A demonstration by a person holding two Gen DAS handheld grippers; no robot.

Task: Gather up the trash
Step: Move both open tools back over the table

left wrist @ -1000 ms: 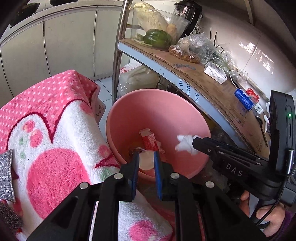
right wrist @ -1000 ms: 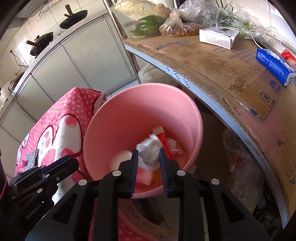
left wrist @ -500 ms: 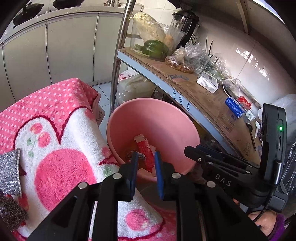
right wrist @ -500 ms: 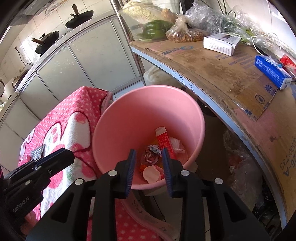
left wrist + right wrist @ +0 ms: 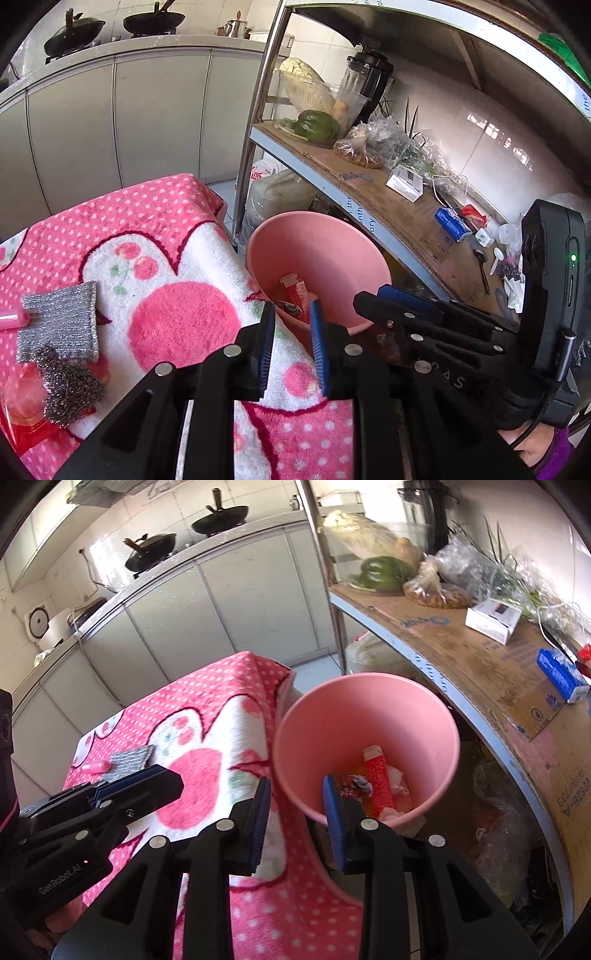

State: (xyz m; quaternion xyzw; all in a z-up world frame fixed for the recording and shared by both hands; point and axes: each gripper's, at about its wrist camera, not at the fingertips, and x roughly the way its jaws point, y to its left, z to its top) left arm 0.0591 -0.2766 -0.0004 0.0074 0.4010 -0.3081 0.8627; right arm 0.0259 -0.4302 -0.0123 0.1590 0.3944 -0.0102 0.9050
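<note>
A pink bin (image 5: pixel 332 240) (image 5: pixel 314 731) stands beside the towel-covered table, under a shelf. It holds a red carton (image 5: pixel 380 775) (image 5: pixel 295 291), wrappers and white tissue (image 5: pixel 400 788). My right gripper (image 5: pixel 297 794) is open and empty, raised above the bin's near rim. My left gripper (image 5: pixel 291 321) is open and empty above the table's edge, next to the bin. A silver scouring cloth (image 5: pixel 59 325) (image 5: pixel 129 758), a steel wool ball (image 5: pixel 70 387), a pink tube (image 5: pixel 96 766) (image 5: pixel 13 318) and a red wrapper (image 5: pixel 22 410) lie on the pink towel (image 5: pixel 177 325).
A metal rack's cardboard-lined shelf (image 5: pixel 480 657) overhangs the bin at right, with a vegetable bowl (image 5: pixel 317 103), bags, a white box (image 5: pixel 493 618) and a blue box (image 5: pixel 561 675). White cabinets (image 5: pixel 110 125) stand behind. Bags (image 5: pixel 498 834) sit under the shelf.
My right gripper opened and dropped the white tissue into the bin. Both grippers then pulled back and up from the bin, and more of the table shows.
</note>
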